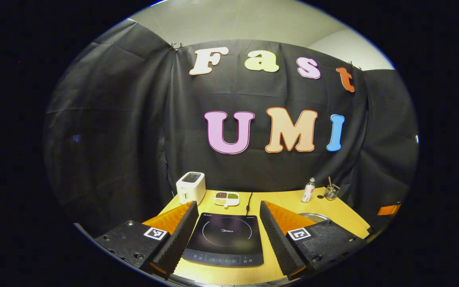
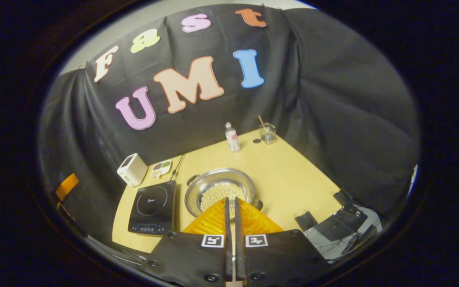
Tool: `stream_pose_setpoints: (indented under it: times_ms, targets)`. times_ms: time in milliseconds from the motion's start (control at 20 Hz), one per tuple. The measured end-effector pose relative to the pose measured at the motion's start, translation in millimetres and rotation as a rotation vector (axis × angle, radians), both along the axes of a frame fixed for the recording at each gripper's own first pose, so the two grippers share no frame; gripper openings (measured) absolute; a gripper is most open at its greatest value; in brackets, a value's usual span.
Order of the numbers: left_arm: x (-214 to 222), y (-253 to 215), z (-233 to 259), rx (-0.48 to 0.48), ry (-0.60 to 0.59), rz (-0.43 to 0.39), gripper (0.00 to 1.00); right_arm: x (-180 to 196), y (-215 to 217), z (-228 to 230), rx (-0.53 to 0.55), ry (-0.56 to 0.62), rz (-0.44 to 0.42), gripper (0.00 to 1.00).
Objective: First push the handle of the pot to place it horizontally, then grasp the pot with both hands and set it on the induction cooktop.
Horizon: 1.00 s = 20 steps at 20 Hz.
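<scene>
A silver pot (image 2: 218,186) with pale beans in it stands on the yellow table (image 2: 289,179), just right of the black induction cooktop (image 2: 152,206). One small handle (image 2: 191,180) points to the far left and the other (image 2: 258,204) to the near right, so they lie on a diagonal. My right gripper (image 2: 231,202) is shut with nothing in it, its tips above the pot's near rim. Spread wide, my left gripper (image 1: 228,203) is open and frames the cooktop (image 1: 224,238) from above. A sliver of the pot's rim (image 1: 314,216) peeks past its right finger.
A white toaster (image 1: 191,187) and a small divided dish (image 1: 226,198) stand behind the cooktop, whose cord runs to the back wall. A small bottle (image 2: 232,137) and a glass with a stick (image 2: 267,133) are at the far right corner. Dark gear (image 2: 345,221) lies beyond the table's right edge.
</scene>
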<state>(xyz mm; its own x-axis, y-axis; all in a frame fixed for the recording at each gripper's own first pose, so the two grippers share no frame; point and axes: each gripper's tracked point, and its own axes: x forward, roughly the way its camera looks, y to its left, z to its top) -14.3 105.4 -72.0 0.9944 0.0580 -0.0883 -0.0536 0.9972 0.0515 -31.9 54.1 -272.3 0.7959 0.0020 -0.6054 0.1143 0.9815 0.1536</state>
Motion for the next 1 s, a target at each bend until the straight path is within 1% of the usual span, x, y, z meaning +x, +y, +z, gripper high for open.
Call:
stream_pose_setpoints:
  times_ms: [50, 100, 150, 200, 250, 300, 350, 400, 450, 500, 550, 600, 650, 700, 750, 800, 850, 900, 950, 1000]
  targets:
    - [5, -3, -1, 0.004, -0.002, 0.002, 0.90, 1, 0, -14, 0.018, 0.038, -0.001, 0.05]
    - [10, -5, 0, 0.008, -0.006, 0.007, 0.90, 3, 1, -26, 0.041, 0.073, 0.001, 0.00]
    - [16, -7, 1, 0.010, -0.015, 0.015, 0.90, 7, 2, -40, 0.064, 0.111, -0.003, 0.05]
    - [21, -8, 2, 0.009, -0.019, 0.024, 0.90, 8, 2, -53, 0.086, 0.156, -0.003, 0.00]
    - [27, -12, 0, 0.009, -0.018, 0.027, 0.90, 8, 3, -67, 0.109, 0.195, -0.004, 0.00]
    - [32, -15, -1, 0.010, -0.013, 0.031, 0.90, 7, 3, -80, 0.130, 0.238, -0.004, 0.05]
    - [38, -16, -4, 0.013, -0.002, 0.043, 0.90, 6, 4, -94, 0.157, 0.285, -0.003, 0.05]
    - [44, -17, -6, 0.015, 0.008, 0.057, 0.90, 4, 7, -107, 0.188, 0.334, -0.001, 0.00]
    - [49, -20, -9, 0.013, 0.016, 0.064, 0.90, 2, 9, -119, 0.214, 0.380, 0.001, 0.05]
    - [55, -23, -11, 0.010, 0.020, 0.071, 0.90, 0, 11, -131, 0.235, 0.424, 0.002, 0.05]
    - [61, -25, -13, 0.009, 0.022, 0.078, 0.94, 0, 12, -142, 0.251, 0.465, 0.002, 0.04]
    - [67, -27, -14, 0.010, 0.023, 0.078, 0.95, 1, 12, -152, 0.259, 0.498, -0.003, 0.00]
    - [72, -30, -16, 0.012, 0.028, 0.081, 0.91, 2, 11, -163, 0.261, 0.532, -0.007, 0.05]
    - [76, -31, -17, 0.014, 0.036, 0.088, 0.94, 5, 11, -176, 0.268, 0.569, -0.008, 0.02]
    - [81, -30, -20, 0.017, 0.044, 0.100, 0.94, 9, 11, -186, 0.281, 0.604, -0.014, 0.00]
    - [85, -28, -22, 0.021, 0.055, 0.115, 0.99, 14, 11, -194, 0.295, 0.636, -0.023, 0.00]
    - [88, -28, -25, 0.027, 0.065, 0.131, 0.94, 17, 11, -201, 0.307, 0.662, -0.029, 0.05]
    - [91, -27, -27, 0.031, 0.074, 0.147, 0.90, 19, 11, -206, 0.313, 0.686, -0.028, 0.00]
    - [93, -27, -30, 0.034, 0.084, 0.161, 0.91, 21, 11, -211, 0.314, 0.705, -0.024, 0.04]
    - [93, -27, -33, 0.033, 0.091, 0.174, 0.94, 25, 9, -216, 0.310, 0.721, -0.020, 0.05]
